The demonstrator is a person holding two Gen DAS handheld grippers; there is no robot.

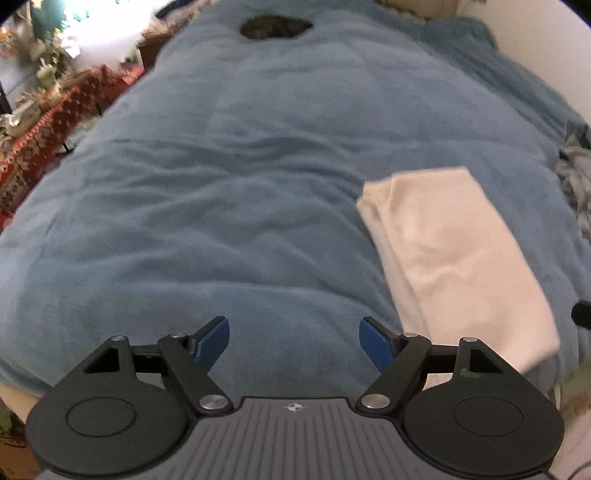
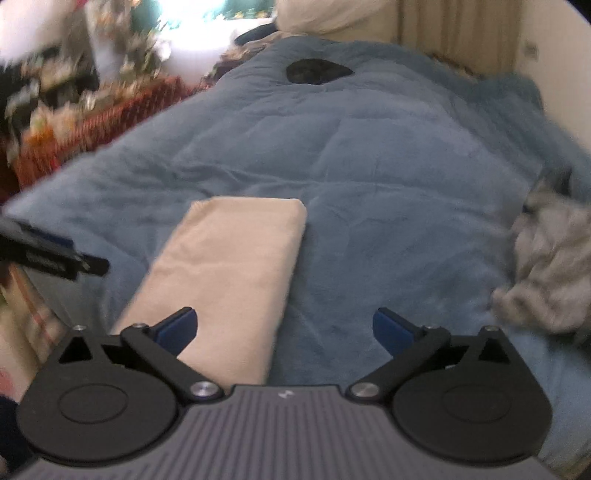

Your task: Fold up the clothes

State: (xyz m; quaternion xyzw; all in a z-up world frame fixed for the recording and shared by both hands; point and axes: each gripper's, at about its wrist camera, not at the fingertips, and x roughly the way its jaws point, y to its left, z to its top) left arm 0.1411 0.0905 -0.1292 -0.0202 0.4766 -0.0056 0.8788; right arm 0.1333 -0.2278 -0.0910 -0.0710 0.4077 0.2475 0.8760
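Note:
A cream garment [image 1: 458, 254] lies folded into a long rectangle on the blue blanket [image 1: 221, 206]. In the left wrist view it is to the right of my left gripper [image 1: 294, 341], which stands open over bare blanket with nothing between its blue pads. From the right wrist camera the same folded garment [image 2: 229, 273] runs from the centre down under the left finger of my right gripper [image 2: 284, 330], whose jaws stand wide open and empty above it. A crumpled grey patterned garment [image 2: 550, 266] lies on the blanket at the right, also seen as grey cloth [image 1: 576, 177] at the frame's right edge.
A dark rounded patch [image 1: 275, 26] sits at the far end of the blanket. A red patterned cloth [image 1: 48, 125] with cluttered items covers furniture left of the bed. The other gripper's black tip [image 2: 55, 258] pokes in at the left. A pale wall [image 2: 546, 44] borders the right.

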